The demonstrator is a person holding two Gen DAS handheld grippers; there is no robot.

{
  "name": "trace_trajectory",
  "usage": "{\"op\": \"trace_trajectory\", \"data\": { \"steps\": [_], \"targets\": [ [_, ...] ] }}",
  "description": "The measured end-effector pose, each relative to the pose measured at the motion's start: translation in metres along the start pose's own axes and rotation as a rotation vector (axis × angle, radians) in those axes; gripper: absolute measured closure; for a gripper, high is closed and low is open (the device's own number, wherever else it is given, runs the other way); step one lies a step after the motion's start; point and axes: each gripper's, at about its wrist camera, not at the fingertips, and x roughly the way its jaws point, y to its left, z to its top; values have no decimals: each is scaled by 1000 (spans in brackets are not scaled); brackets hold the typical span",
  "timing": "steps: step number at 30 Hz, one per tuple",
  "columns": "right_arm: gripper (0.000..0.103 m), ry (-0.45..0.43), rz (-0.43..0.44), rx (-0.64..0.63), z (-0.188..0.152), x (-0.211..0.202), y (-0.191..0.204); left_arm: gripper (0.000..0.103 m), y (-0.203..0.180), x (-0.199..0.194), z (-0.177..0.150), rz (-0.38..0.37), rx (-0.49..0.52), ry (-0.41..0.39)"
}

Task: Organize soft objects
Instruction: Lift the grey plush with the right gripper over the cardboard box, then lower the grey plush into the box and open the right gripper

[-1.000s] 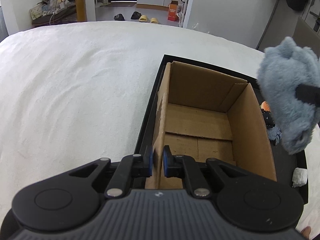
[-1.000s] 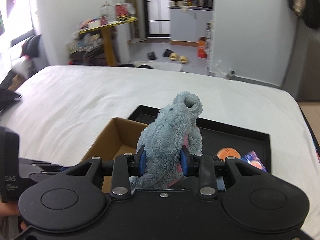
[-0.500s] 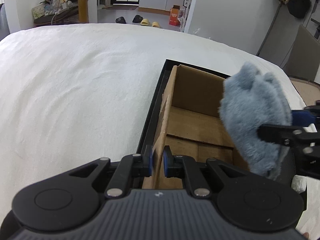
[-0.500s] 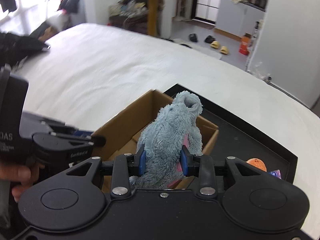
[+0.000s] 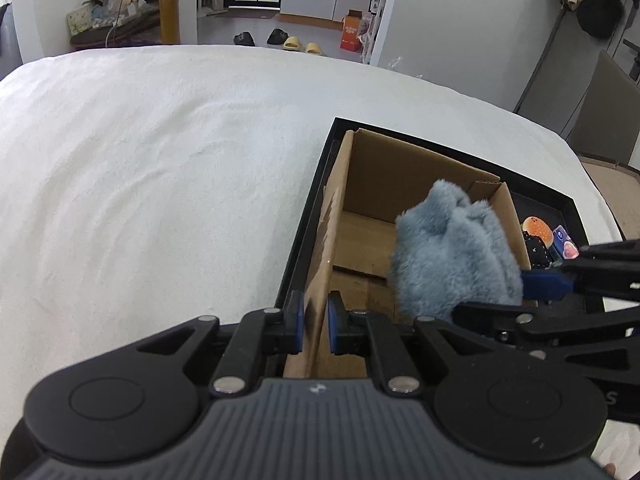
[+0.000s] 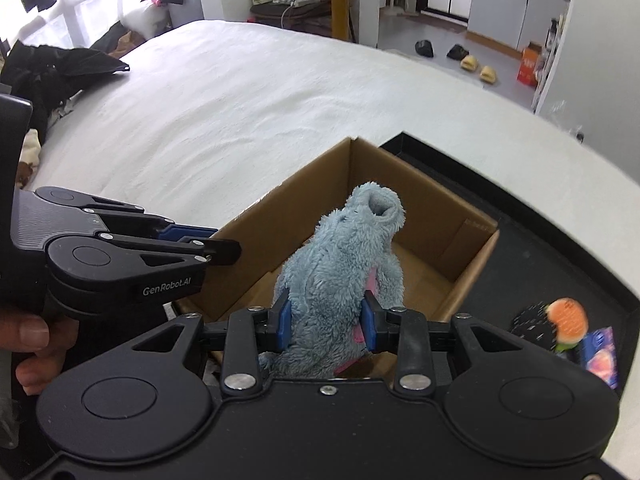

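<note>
1. Two grippers are in view. The left gripper [image 5: 314,328] is clamped narrow on the near left wall of the one cardboard box [image 5: 380,176], a blue pad on either side of the wall.
2. The right gripper [image 6: 326,322] is closed on one blue plush toy [image 6: 348,264], its two blue pads pressing into the fur low on the body; a strip of pink shows by the right pad.
3. The toy stands up ahead of the right gripper's jaws, over the open box. From the left wrist view it hangs to the right of the left gripper, partly below the box rim, near the right wall.
4. The box floor ahead of both grippers shows bare cardboard.
5. The box sits in one black tray [image 6: 560,264], which lies on a white bed cover [image 5: 160,168].
6. To the right of the right gripper, on the tray floor outside the box, lie three small things close together: one orange round toy [image 6: 567,314], one black speckled item [image 6: 530,320] just beside it, and one blue and pink packet [image 6: 602,354].
7. One bare hand [image 6: 28,344] grips the handle of the left gripper.
</note>
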Motion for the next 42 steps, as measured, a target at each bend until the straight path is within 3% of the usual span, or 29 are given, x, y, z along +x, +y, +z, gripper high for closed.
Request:
{"op": "trace_trajectory", "data": {
  "steps": [6, 11, 17, 27, 32, 34, 42],
  "targets": [
    [64, 11, 34, 96, -4, 8, -8, 93, 0, 2, -1, 7, 5, 1],
    [60, 33, 113, 198, -7, 9, -16, 92, -1, 2, 0, 13, 5, -4],
    [60, 7, 111, 272, -13, -4, -24, 91, -5, -9, -1, 9, 36, -38],
    [60, -98, 20, 372, -29, -50, -40, 89, -16, -25, -1, 36, 90, -2],
    [52, -166, -49, 436, -48, -74, -54, 75, -25, -40, 0, 16, 99, -2],
    [51, -185, -67, 465, -56, -79, -60, 63, -31, -47, -1, 19, 115, -17],
    [49, -217, -163, 603, -87, -81, -81, 46, -48, -55, -2, 43, 153, -21]
  ]
}}
